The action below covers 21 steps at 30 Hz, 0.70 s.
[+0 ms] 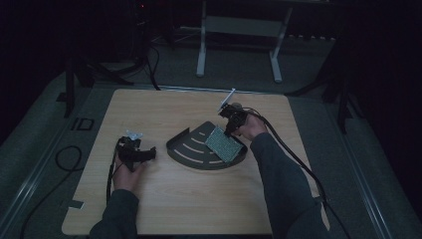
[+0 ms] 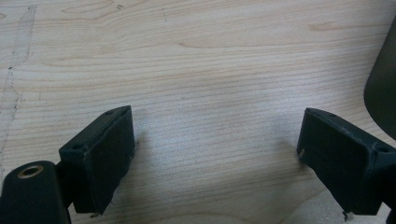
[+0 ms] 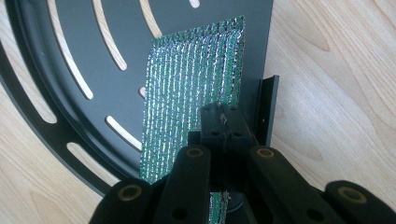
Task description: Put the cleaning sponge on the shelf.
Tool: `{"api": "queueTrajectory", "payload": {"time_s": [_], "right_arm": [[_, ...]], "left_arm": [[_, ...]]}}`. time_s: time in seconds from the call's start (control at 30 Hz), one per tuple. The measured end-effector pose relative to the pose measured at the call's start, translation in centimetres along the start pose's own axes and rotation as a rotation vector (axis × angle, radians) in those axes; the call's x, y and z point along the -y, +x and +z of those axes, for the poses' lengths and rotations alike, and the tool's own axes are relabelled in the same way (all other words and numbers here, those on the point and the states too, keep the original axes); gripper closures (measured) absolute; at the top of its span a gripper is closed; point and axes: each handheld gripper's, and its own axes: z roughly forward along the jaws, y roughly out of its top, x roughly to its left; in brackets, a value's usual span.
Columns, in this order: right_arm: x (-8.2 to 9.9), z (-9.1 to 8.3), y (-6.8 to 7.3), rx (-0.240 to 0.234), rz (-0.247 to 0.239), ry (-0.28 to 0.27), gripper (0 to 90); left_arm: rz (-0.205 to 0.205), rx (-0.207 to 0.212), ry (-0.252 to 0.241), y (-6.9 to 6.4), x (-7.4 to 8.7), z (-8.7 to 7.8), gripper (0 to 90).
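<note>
The right tool (image 3: 223, 122) is pinching a green mesh sheet (image 3: 191, 93) over the black slotted tray (image 3: 70, 60). The left tool (image 2: 215, 158) is gaping wide above bare worktop (image 2: 196, 60). The sheet's near edge is probably hiding under the jaws.

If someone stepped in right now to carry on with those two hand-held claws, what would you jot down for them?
Right gripper: shut on the edge of the green mesh pad, holding it over the black slotted tray; whether the pad touches the tray, I cannot tell.
Left gripper: open, holding nothing, low over bare wooden table left of the tray.
Tray sits mid-table, pad at its right side.
Done: pad gripped and brought to the tray.
Left, probably: lay the pad flat in the tray, then open the right gripper.
</note>
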Motion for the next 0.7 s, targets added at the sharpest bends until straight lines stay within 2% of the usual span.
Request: {"api": "queueTrajectory", "payload": {"time_s": [0.17, 0.7], "right_arm": [[0.16, 0.25, -0.08, 0.026, -0.005, 0.012, 89.7], [0.62, 0.72, -0.68, 0.054, 0.015, 0.009, 89.5]], "left_arm": [[0.001, 0.0, 0.0, 0.0, 0.0, 0.0, 11.6], [0.001, 0.0, 0.0, 0.01, 0.0, 0.0, 11.6]]}}
